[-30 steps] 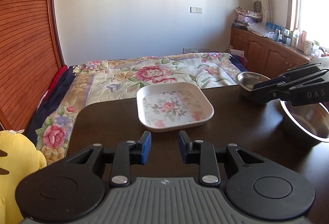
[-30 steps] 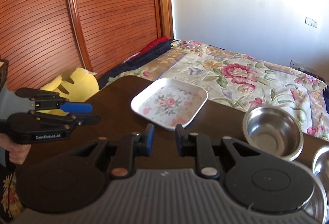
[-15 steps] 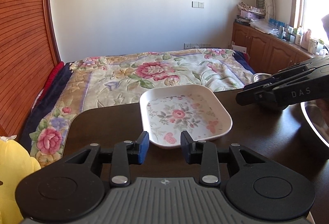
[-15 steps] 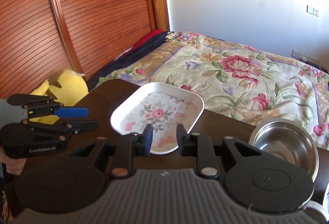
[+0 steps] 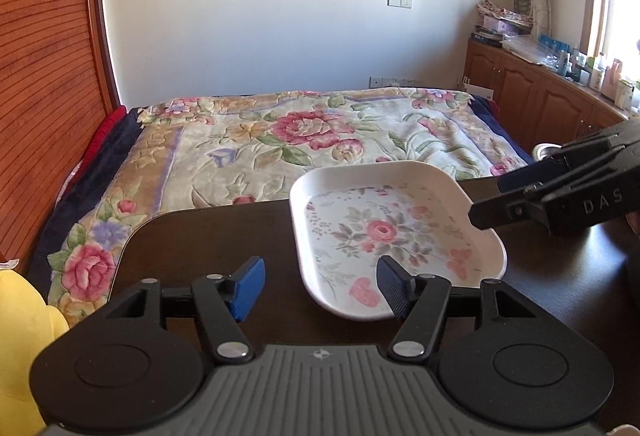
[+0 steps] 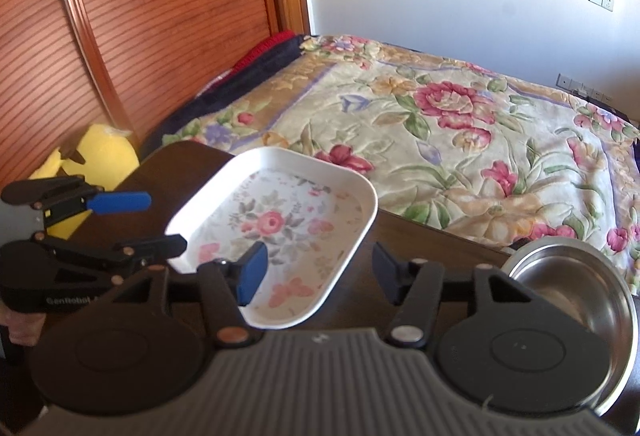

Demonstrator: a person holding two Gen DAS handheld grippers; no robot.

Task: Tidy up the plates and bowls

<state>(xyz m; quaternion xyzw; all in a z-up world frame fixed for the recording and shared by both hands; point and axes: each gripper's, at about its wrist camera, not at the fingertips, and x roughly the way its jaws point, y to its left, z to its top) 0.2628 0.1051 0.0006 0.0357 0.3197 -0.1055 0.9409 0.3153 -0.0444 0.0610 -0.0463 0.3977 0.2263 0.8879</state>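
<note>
A white rectangular plate [image 5: 396, 232] with a flower print lies on the dark brown table [image 5: 208, 240]. My left gripper [image 5: 320, 286] hovers at the plate's near left corner with its jaws opening. Its right pad is over the rim, and nothing is pressed. From the other side, my right gripper [image 6: 318, 274] reaches the plate [image 6: 280, 228], jaws opening too, with the plate's near right rim between the pads. Each gripper shows in the other's view: the right gripper [image 5: 490, 198] and the left gripper [image 6: 164, 222]. A steel bowl [image 6: 572, 276] stands to the right of the plate.
A bed with a flowered quilt [image 5: 304, 140] lies just beyond the table's far edge. A yellow plush toy [image 6: 100, 156] sits left of the table by the wooden wardrobe [image 6: 140, 16]. Cabinets with bottles [image 5: 560, 96] line the right wall.
Both grippers have moved forward and down toward the plate, which now looks larger and closer. The jaws of both have spread wider.
</note>
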